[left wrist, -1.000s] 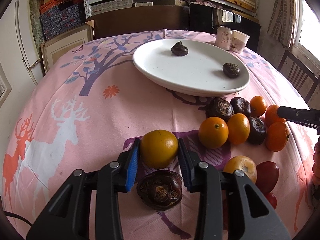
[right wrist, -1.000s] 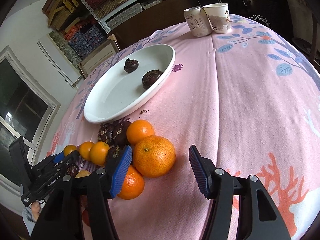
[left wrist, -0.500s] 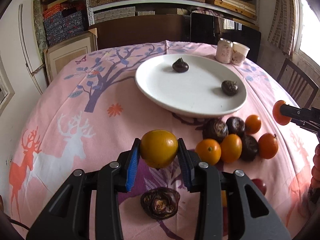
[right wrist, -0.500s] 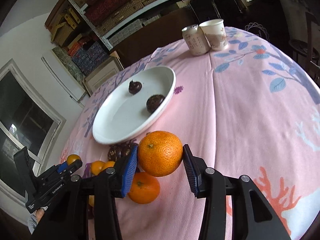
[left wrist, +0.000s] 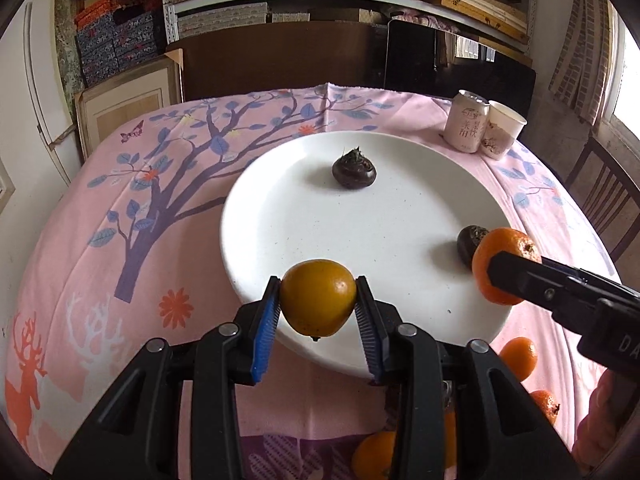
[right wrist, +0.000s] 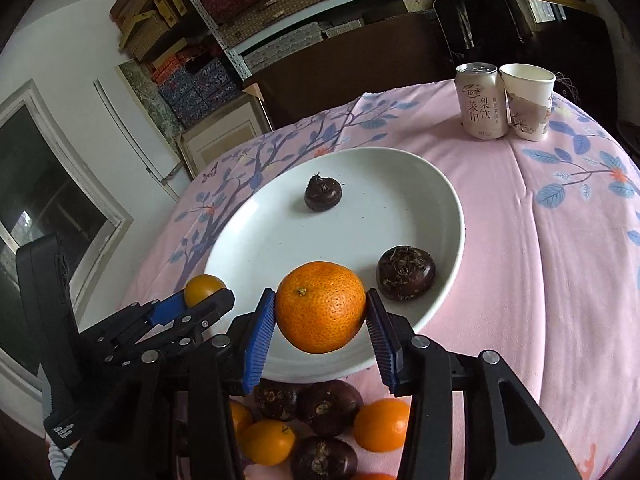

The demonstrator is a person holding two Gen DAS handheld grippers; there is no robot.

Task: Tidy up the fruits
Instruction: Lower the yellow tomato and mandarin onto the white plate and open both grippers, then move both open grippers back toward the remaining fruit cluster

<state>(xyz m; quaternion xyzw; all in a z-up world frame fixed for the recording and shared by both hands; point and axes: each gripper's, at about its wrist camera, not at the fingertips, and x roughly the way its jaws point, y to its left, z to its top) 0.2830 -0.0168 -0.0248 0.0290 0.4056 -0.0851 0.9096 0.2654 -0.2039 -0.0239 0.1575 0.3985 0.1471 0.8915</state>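
Note:
My left gripper [left wrist: 317, 308] is shut on a smooth yellow-orange fruit [left wrist: 318, 304], held above the near rim of the white plate [left wrist: 280, 232]. My right gripper [right wrist: 320, 320] is shut on a dimpled orange [right wrist: 320, 312] above the plate's near edge [right wrist: 256, 256]. Two dark water chestnuts [right wrist: 323, 194] [right wrist: 406, 273] lie on the plate. The right gripper with its orange [left wrist: 500, 268] shows at the right of the left wrist view. The left gripper with its fruit [right wrist: 202, 290] shows at the left of the right wrist view.
Several oranges [right wrist: 380, 424] and water chestnuts [right wrist: 326, 408] lie on the pink cloth below the right gripper. A can [right wrist: 480, 100] and a paper cup [right wrist: 528, 108] stand at the table's far right. A chair [left wrist: 604, 200] is at the right.
Both grippers rose and moved forward with their fruits, from above the pile on the cloth to over the plate's near rim.

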